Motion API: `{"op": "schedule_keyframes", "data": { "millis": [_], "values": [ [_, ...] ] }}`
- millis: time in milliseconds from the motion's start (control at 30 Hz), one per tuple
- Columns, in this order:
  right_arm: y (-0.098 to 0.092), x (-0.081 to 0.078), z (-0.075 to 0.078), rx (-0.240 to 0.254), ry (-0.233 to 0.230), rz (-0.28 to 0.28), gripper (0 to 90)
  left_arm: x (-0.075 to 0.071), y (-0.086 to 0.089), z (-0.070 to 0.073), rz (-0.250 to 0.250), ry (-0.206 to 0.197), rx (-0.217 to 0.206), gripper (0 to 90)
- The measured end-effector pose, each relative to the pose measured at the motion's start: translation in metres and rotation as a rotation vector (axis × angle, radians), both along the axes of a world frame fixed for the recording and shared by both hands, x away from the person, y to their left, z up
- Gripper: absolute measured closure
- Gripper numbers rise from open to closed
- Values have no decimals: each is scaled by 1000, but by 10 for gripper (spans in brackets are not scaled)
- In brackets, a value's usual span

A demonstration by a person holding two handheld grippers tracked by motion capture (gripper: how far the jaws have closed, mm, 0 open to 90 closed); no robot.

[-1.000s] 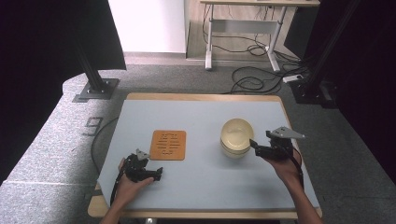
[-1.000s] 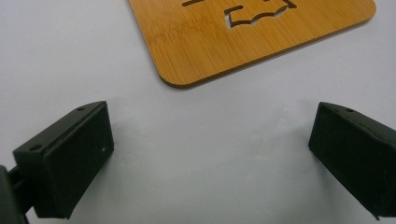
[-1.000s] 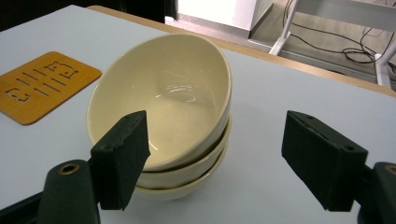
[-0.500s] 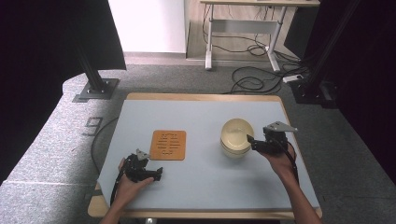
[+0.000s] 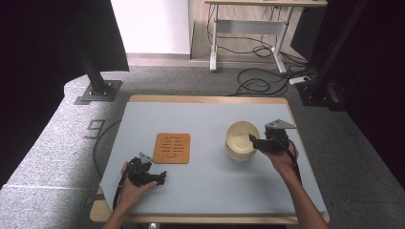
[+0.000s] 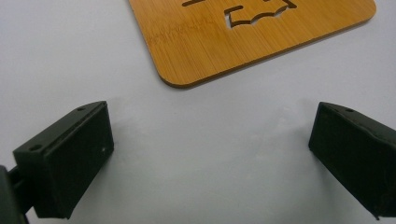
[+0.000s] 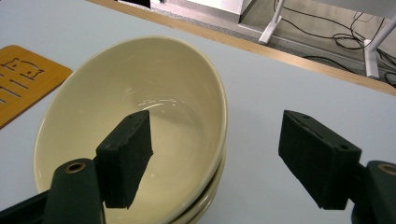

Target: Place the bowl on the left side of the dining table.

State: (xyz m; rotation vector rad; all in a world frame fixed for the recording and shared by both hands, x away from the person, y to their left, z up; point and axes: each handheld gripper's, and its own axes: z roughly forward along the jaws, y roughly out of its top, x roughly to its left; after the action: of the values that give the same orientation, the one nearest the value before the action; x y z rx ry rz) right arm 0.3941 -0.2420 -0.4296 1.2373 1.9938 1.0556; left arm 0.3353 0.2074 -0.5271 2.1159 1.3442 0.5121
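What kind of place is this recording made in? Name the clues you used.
Probably a lab or workshop set up for recording: black curtains around a table, camera-stand posts on grey carpet, and loose cables by a desk frame.

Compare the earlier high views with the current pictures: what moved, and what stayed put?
The right gripper slid leftward to the stacked bowls; its open jaws now straddle the top bowl's rim, one inside and one outside, not yet gripping. The left gripper, the bamboo trivet and the bowls kept their places.
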Motion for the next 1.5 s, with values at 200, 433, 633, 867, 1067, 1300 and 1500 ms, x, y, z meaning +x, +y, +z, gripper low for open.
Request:
{"op": "schedule_keyframes", "data": {
  "millis": [200,433,633,867,1067,1300,1500],
  "values": [
    [4,6,-2,-4,12,5,259,0,0,0,2,-2,-1,0],
    [7,11,-3,-1,24,15,269,0,0,0,2,-2,-1,0],
    [9,17,-5,-11,29,12,285,0,0,0,2,-2,-1,0],
    [13,22,-7,-23,31,0,299,0,0,0,2,-2,-2,0],
    [17,28,-9,-36,34,-8,314,0,0,0,2,-2,-1,0],
    [18,32,-10,-45,39,-17,326,0,0,0,2,-1,-3,0],
    [22,34,-10,-52,36,-17,337,0,0,0,2,-2,-3,0]
  ]
}}
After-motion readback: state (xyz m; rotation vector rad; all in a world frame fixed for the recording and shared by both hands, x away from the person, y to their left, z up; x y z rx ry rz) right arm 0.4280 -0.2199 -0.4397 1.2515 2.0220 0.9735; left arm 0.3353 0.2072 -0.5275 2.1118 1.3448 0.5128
